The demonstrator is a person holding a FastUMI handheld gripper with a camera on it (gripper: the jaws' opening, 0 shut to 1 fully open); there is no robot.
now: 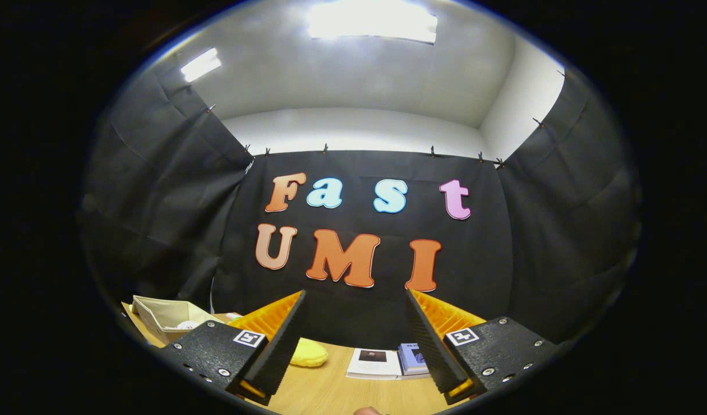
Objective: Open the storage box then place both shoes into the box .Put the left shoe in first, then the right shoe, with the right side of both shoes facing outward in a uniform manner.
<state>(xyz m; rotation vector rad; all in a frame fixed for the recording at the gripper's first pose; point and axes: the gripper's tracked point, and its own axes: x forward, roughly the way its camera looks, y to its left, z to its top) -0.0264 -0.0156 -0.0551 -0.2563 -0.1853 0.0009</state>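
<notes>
Gripper (353, 340) raised, fingers apart, seemingly empty, above table (330, 392).

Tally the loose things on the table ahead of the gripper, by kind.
Gripper open, nothing between its fingers.
Box, cream, open: 1
Yellow soft thing: 1
Booklets: 2, a white booklet and a blue booklet
Total: 4

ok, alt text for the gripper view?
The gripper, jaws wide open and holding nothing, is raised over a wooden table facing the booth's black cloth wall. Beyond the jaws lie a yellow object, a booklet and a blue book; an open beige box sits off to the left.
</notes>
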